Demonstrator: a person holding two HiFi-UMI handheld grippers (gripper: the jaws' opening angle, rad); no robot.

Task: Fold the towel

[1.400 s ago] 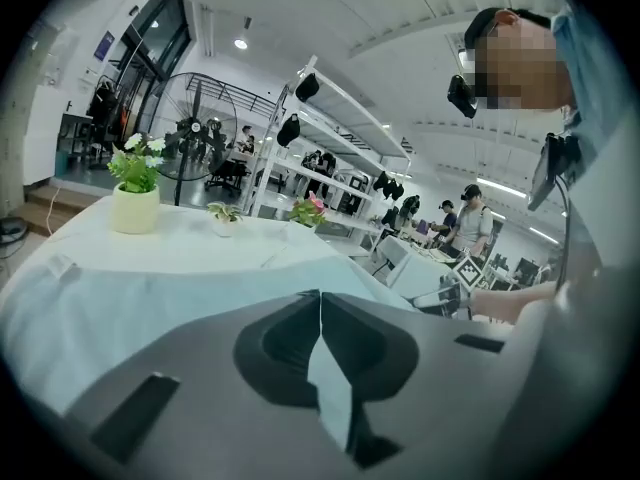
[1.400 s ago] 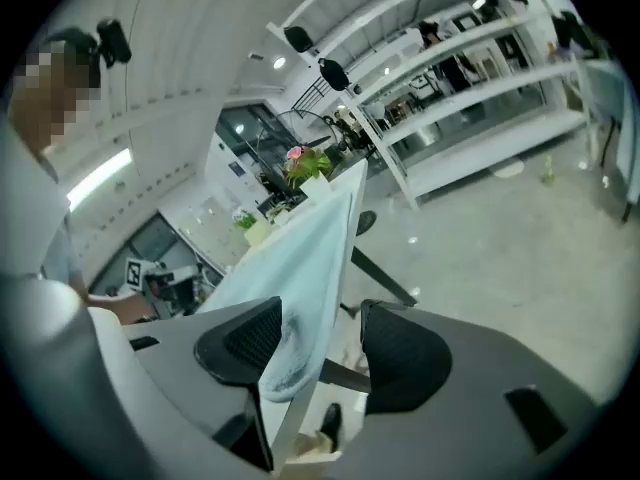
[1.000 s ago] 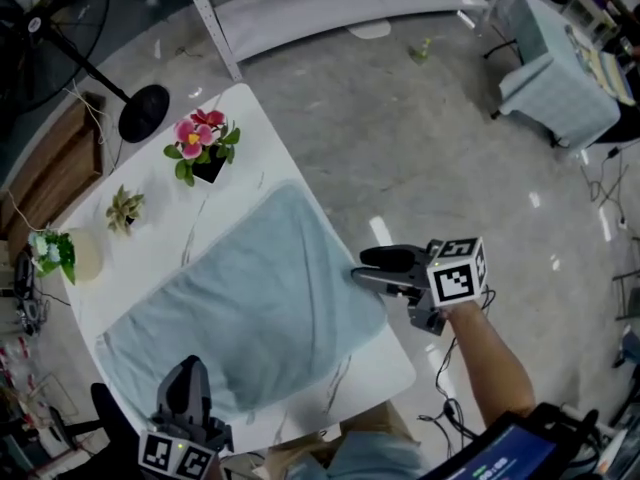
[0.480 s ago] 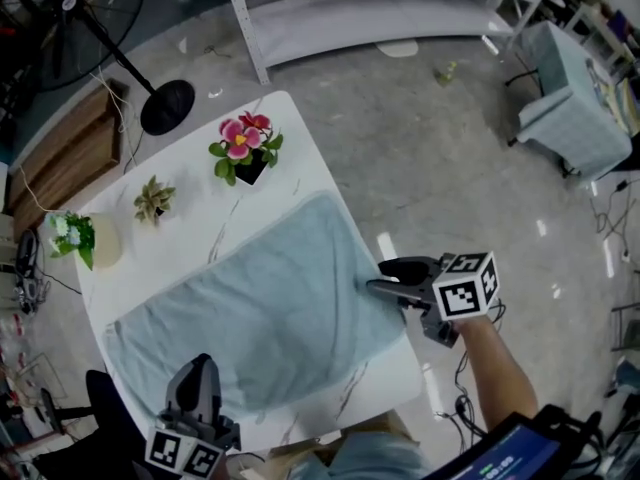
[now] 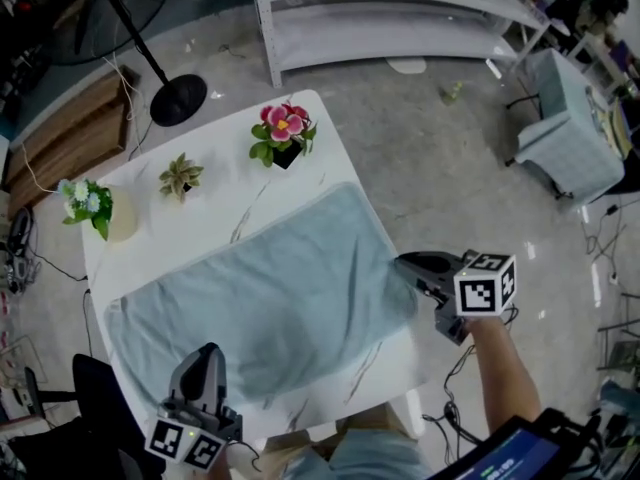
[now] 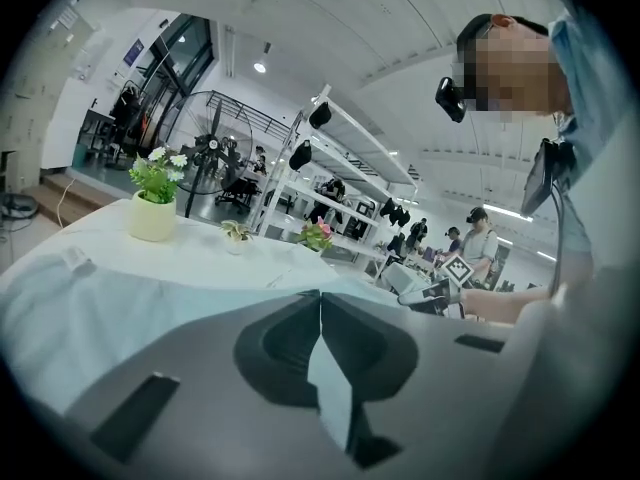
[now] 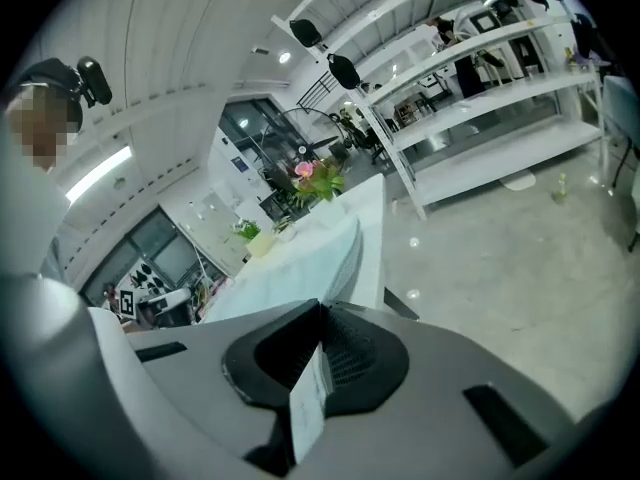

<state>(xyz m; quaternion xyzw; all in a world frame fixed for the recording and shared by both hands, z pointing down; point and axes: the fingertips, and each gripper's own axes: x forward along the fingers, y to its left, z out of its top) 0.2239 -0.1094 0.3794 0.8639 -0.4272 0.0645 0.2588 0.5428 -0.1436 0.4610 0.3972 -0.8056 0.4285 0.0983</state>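
A light blue towel (image 5: 270,288) lies spread flat on the white marble table (image 5: 215,208). My left gripper (image 5: 208,356) is at the towel's near edge, shut on it. In the left gripper view the jaws (image 6: 320,293) meet, with a strip of towel (image 6: 335,388) pinched between them. My right gripper (image 5: 403,262) is at the towel's right edge. Its jaws have just closed, and a pale strip of the towel (image 7: 308,398) sits between them in the right gripper view (image 7: 320,306). The rest of the towel (image 7: 300,258) stretches away across the table.
Along the table's far edge stand a pink flower pot (image 5: 285,133), a small succulent (image 5: 180,176) and a white pot with a plant (image 5: 100,208). A fan stand (image 5: 180,98), a metal rack (image 5: 400,28) and a covered chair (image 5: 570,128) stand on the floor beyond.
The right gripper's jaws stood apart at the towel's right edge and are now shut on it, slightly higher. The left gripper has stayed shut on the near edge.
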